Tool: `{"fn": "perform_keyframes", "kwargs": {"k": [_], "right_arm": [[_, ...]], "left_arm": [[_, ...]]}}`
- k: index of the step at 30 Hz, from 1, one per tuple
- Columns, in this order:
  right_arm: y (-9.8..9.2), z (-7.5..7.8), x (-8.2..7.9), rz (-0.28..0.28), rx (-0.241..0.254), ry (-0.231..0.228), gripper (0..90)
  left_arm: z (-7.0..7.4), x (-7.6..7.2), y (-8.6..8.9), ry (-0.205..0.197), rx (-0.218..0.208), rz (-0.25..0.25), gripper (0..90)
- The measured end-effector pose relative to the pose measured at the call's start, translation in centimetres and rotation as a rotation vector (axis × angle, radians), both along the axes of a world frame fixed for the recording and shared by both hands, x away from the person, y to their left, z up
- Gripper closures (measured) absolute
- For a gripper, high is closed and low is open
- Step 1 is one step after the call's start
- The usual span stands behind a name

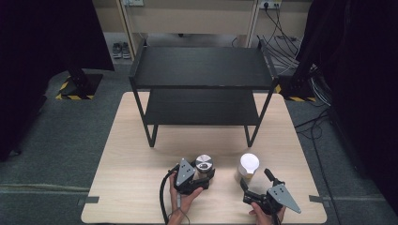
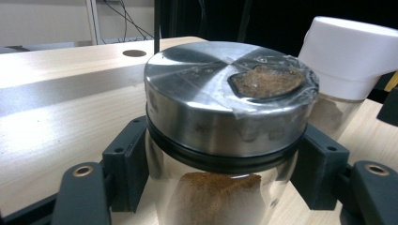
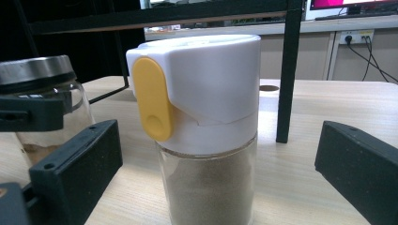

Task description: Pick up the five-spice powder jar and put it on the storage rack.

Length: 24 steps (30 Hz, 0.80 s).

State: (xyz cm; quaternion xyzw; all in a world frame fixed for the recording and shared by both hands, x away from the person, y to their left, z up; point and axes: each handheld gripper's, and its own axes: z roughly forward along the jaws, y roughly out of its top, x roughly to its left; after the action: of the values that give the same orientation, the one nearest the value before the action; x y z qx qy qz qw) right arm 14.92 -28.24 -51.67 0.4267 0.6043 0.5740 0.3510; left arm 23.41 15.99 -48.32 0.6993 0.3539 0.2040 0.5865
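A glass jar with a steel lid (image 1: 203, 164) holds brown powder and stands on the wooden table (image 1: 131, 183) near the front edge. My left gripper (image 1: 205, 173) is shut on its glass body just under the lid (image 2: 220, 89), with a pad pressed on each side. To its right stands a glass jar with a white cap (image 1: 248, 165) and a yellow tab (image 3: 152, 101), filled with pale powder. My right gripper (image 1: 255, 179) is open, and its pads (image 3: 77, 159) stand on either side of that jar without touching it.
A black two-tier shelf (image 1: 202, 70) stands at the back half of the table, its legs (image 3: 287, 70) just behind the jars. Cables (image 1: 286, 47) and a pair of shoes (image 1: 121, 49) lie on the floor beyond.
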Motion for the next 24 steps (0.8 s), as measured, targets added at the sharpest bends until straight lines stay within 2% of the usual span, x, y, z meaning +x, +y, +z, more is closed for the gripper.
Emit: {"fn": "perform_keyframes", "kwargs": {"k": [13, 17, 24], "right_arm": [[0.0, 0.0, 0.0, -0.002, 0.002, -0.001, 1.3], [0.0, 0.0, 0.0, -0.003, 0.002, -0.001, 1.3], [0.0, 0.0, 0.0, -0.003, 0.004, -0.001, 1.3]], "left_arm": [[2.5, -0.1, 1.4, -0.016, 0.02, -0.04, 30.6], [3.4, 0.3, 1.9, -0.005, 0.015, -0.067, 30.6], [4.8, 0.4, 2.6, -0.025, 0.022, -0.081, 30.6]]}}
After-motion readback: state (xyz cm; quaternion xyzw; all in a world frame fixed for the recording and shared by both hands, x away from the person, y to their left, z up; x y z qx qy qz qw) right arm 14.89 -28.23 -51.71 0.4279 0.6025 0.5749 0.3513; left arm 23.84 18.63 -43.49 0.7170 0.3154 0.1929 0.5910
